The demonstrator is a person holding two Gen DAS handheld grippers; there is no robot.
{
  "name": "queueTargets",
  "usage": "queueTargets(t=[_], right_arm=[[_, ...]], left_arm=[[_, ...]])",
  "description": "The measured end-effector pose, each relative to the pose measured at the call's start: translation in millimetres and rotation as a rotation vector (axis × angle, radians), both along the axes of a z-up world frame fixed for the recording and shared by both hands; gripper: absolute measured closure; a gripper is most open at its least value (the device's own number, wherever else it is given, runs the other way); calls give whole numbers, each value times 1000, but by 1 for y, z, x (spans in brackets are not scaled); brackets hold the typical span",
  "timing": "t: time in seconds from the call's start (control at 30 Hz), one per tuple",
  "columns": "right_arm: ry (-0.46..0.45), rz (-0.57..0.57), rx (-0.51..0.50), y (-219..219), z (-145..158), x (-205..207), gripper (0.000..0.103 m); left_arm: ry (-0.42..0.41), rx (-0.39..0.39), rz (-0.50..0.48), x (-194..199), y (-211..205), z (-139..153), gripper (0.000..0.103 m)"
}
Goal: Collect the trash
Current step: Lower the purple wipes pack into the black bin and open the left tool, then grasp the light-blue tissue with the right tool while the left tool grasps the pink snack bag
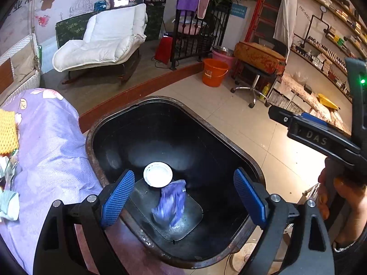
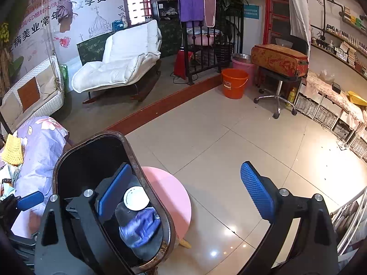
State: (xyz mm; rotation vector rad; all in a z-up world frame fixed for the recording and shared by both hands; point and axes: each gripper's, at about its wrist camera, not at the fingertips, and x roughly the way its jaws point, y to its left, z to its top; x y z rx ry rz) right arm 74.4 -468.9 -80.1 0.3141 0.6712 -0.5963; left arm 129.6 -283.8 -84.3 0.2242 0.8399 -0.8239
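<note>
A crumpled purple-and-white wrapper (image 1: 170, 204), blurred and possibly in mid-fall, lies at the bottom of the black trash bin (image 1: 110, 126) beside a white round lid (image 1: 158, 174). The left tongs (image 1: 183, 197) are released, jaws spread wide over the bin opening with nothing between the blue pads. The right tongs (image 2: 190, 197) are likewise released and empty, one pad over the bin rim and the other above the tiled floor (image 2: 229, 137); a pink stool (image 2: 169, 194) stands just beside the bin, with a lilac floral cloth (image 1: 50, 142) on its other side.
</note>
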Motion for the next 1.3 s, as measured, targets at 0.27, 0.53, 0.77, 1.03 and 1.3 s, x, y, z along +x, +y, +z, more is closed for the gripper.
queueTargets(t=[0.27,0.53,0.77,1.03,1.3], right_arm=[[-38,68,-31,23,9,1,8],[-82,208,-53,70,22,8,7],[-103,388,-29,125,26,21,7],[-98,616,26,199,22,41,7],[-55,808,63,274,18,64,7]], left_arm=[[-109,-41,64,-28,43,25,13],[-222,-51,165,-51,96,44,10],[-262,-65,293,-56,154,47,9],[-268,-35,488,-49,239,44,9],[-137,-62,674,-20,325,29,8]])
